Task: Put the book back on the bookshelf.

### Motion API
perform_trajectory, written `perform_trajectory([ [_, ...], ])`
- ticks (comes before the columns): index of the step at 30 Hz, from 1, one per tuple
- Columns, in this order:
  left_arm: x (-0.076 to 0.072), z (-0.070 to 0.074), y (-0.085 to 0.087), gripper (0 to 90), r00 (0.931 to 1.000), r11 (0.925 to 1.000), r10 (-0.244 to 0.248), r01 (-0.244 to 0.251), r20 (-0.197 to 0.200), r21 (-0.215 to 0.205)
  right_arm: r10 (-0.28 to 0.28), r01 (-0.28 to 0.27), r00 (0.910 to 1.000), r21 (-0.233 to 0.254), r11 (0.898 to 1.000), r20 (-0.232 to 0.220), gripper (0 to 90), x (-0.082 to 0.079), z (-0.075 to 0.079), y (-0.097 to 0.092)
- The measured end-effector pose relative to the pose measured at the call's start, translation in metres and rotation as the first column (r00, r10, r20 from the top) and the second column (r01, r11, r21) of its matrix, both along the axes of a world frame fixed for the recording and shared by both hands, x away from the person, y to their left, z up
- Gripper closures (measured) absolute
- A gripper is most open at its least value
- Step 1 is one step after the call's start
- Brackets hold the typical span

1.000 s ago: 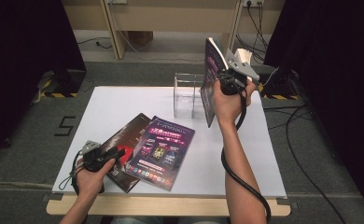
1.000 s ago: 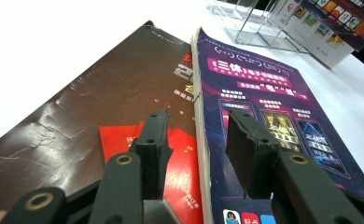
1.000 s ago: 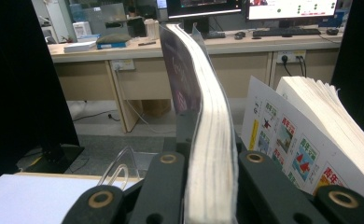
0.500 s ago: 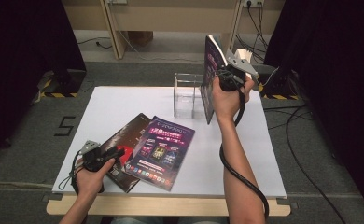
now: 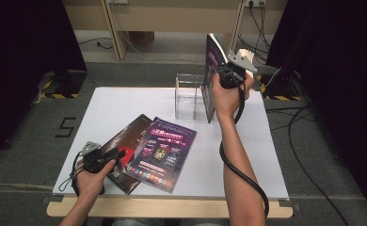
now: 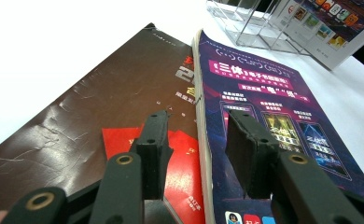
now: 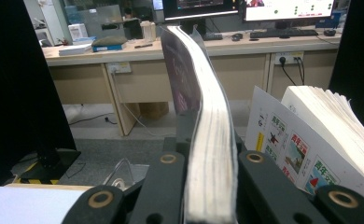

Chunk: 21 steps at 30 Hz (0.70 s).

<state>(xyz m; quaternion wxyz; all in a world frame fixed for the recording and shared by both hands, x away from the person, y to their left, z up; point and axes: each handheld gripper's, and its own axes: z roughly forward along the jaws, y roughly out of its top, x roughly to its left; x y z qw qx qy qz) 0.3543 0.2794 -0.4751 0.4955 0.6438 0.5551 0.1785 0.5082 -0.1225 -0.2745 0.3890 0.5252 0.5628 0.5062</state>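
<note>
we hold our right gripper raised at about one o'clock over the white table, its jaws clamped on the edge of a purple magazine that stands upright just beside the clear acrylic holder. at about seven o'clock our left gripper rests low with its jaws apart and nothing gripped, straddling the spine of the purple magazine lying flat, which overlaps a brown magazine.

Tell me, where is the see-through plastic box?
In the high view the clear plastic box stands at the far side of the white table, just left of the purple magazine held upright by the right gripper.
</note>
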Motion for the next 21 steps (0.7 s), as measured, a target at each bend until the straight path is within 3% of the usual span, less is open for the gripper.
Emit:
perform_trajectory([
  [21,0.000,-0.001,0.001,58.7,1.0000,1.0000,0.002,-0.002,-0.001,-0.005,-0.011,0.011,0.9999,0.003,1.000,-0.007,84.5,0.014,-0.004,0.006],
])
